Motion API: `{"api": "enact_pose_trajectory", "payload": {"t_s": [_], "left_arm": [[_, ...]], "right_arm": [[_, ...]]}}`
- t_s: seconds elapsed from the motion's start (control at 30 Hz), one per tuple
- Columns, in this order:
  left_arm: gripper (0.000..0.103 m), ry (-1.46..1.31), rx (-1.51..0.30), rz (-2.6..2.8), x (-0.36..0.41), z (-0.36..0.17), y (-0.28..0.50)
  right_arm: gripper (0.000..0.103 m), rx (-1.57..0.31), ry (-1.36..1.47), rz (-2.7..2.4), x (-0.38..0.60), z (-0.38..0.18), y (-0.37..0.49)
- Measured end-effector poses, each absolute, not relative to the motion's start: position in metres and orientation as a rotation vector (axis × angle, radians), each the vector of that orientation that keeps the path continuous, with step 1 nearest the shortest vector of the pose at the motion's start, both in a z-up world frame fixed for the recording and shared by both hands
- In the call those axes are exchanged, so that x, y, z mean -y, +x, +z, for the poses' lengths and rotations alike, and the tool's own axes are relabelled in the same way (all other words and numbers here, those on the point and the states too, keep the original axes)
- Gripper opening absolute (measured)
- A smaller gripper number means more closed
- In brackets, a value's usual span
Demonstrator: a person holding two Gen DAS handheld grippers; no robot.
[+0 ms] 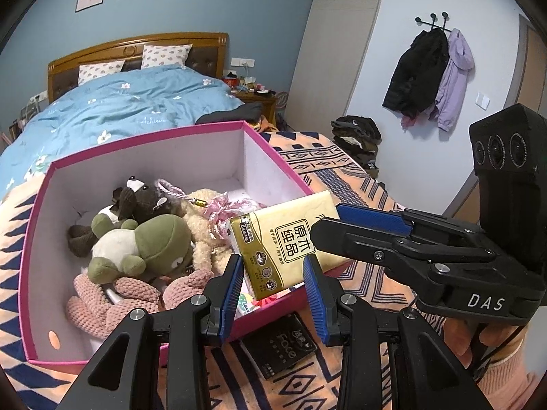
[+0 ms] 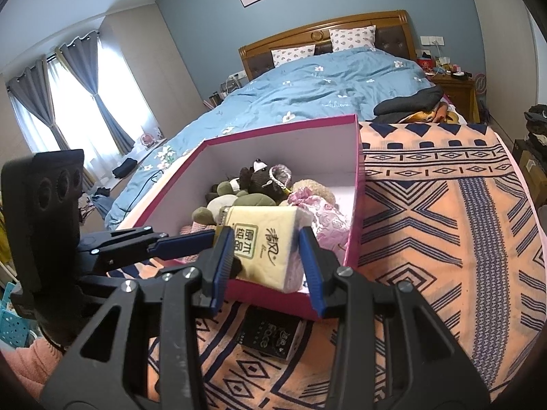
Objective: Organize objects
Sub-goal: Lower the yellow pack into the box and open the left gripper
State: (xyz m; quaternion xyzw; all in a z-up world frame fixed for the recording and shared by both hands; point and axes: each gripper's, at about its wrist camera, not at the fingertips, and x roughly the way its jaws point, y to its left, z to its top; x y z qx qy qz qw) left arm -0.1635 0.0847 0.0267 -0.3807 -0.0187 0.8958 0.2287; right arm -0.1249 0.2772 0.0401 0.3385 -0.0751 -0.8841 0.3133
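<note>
Tissue pack over pink cardboard box of plush toys.
My right gripper clamps the soft yellow pack above the box's near rim; my left gripper hangs open beside it.

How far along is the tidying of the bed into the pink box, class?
Done: plush toys already lie inside the pink box. In hand: the right gripper holds the yellow tissue pack over the box's near rim; the left gripper is open beside it. Left: release the pack, then pick up the black packet on the patterned blanket.
</note>
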Motion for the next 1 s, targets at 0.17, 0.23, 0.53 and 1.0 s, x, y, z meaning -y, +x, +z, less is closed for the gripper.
{"api": "enact_pose_trajectory", "payload": {"t_s": [0.17,0.23,0.53,1.0], "left_arm": [[0.036,-1.073,0.052,2.462,-0.085,0.021,-0.168],[0.036,-1.079,0.059,2.457,-0.084,0.019,-0.169],[0.036,-1.106,0.055,2.452,-0.084,0.012,-0.174],[0.037,-1.133,0.06,2.445,-0.083,0.008,-0.183]], "right_arm": [[0.042,0.192,0.913,-2.331,-0.276,0.035,-0.129],[0.042,0.192,0.919,-2.331,-0.276,0.034,-0.13],[0.042,0.168,0.932,-2.337,-0.273,0.03,-0.132],[0.042,0.194,0.966,-2.35,-0.274,0.024,-0.136]]}}
